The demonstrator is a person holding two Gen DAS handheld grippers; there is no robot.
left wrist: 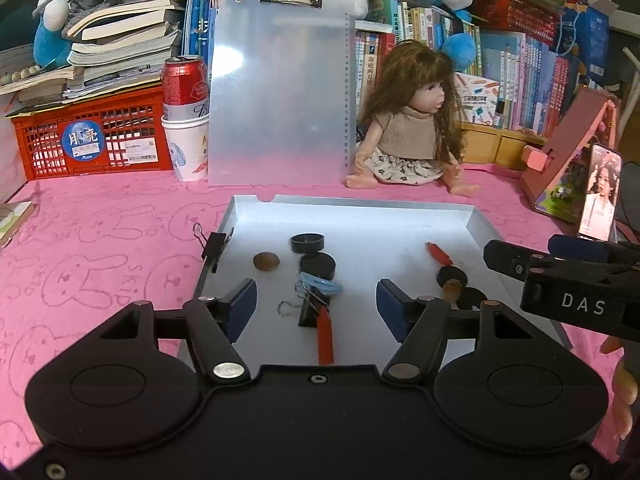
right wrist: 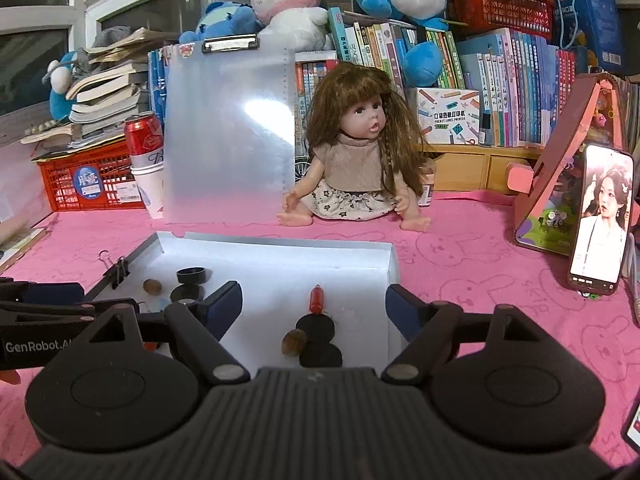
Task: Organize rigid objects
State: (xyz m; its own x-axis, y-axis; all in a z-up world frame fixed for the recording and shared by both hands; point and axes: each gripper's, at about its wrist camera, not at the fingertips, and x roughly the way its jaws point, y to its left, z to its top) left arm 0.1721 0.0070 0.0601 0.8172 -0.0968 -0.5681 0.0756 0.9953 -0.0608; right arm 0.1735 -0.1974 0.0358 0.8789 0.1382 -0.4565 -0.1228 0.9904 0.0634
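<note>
Tray items just beyond both spread, empty hand-held grippers: left, right.

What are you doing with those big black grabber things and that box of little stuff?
A person holds a grabber in each hand above a shallow white tray on the pink cloth. Both the left gripper and the right gripper are open and hold nothing. In the tray lie small hard things: black round caps, a brown nut, an orange-handled tool and a binder clip. Another binder clip is clamped on the tray's left wall. Nothing is being picked up right now.
</note>
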